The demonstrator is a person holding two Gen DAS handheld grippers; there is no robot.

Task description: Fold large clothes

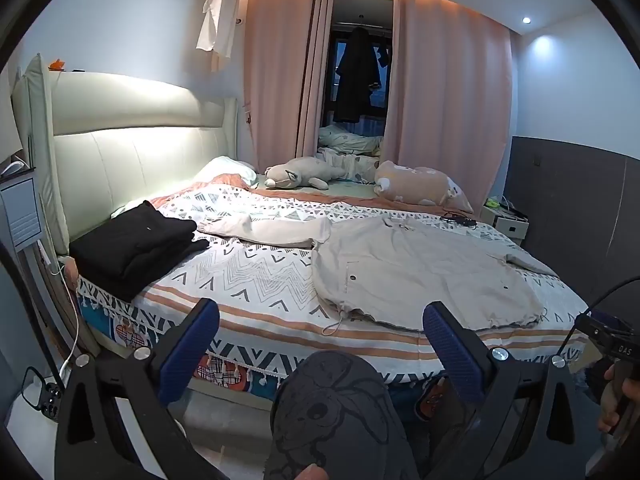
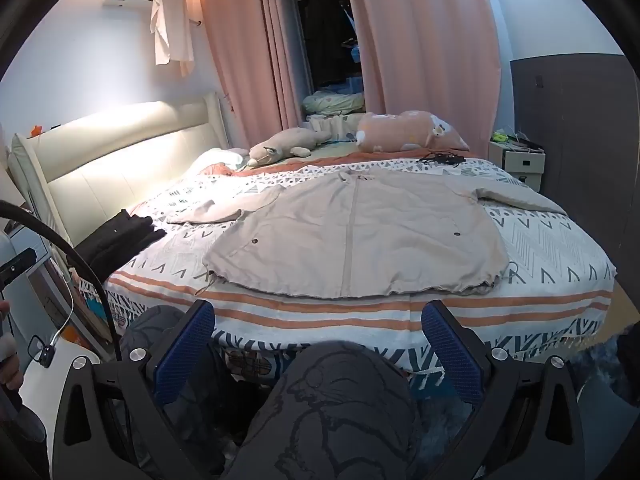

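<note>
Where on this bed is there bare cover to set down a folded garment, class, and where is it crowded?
Free: the patterned cover between the black folded stack and the beige jacket, below its left sleeve; also the striped front edge. Crowded: the far side, with plush toys and a cable.

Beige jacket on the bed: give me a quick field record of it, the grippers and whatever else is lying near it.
garment: beige jacket, spread flat, front up, both sleeves out to the sides
hem: drawstring hem toward the near bed edge
left gripper: open, holding nothing, short of the bed
right gripper: open, holding nothing, short of the bed
already folded: black clothes stacked by the headboard
bed cover: patterned blanket under the jacket
far side: plush toy, black cable
fold progress: not started
</note>
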